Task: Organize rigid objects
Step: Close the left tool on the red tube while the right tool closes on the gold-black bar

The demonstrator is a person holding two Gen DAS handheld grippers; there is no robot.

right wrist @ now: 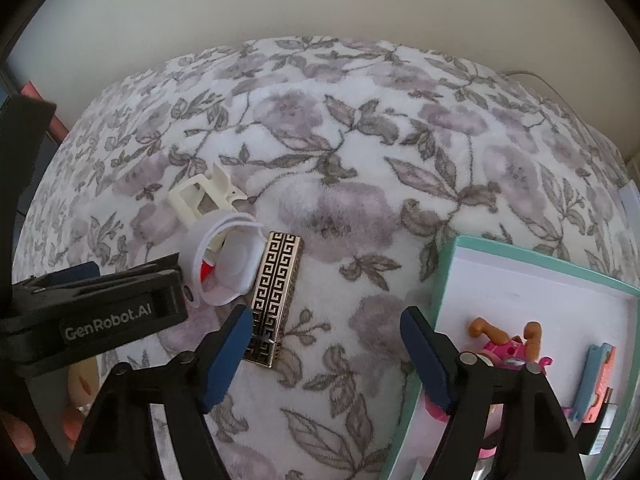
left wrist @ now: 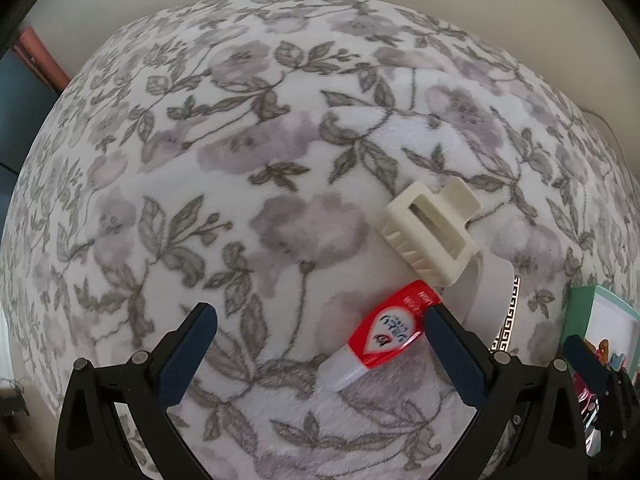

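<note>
Left claw (left wrist: 320,332), open, straddled the red-and-white tube (left wrist: 384,332); right claw (right wrist: 326,344), open, empty, hovered beside the patterned lighter (right wrist: 276,292). Centre each item before closing.

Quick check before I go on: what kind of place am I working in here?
Probably a home, likely on a bed or couch: a fluffy floral-print blanket covers the surface, with a cream plastic hair clip lying on it and a mint-green cardboard box holding small pink toys.

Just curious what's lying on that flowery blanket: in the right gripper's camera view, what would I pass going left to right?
Cream plastic hair claw → white translucent round cap → black-and-gold key-patterned rectangular case → mint-rimmed white box → pink toy figure → pastel blue-and-peach clip.
</note>
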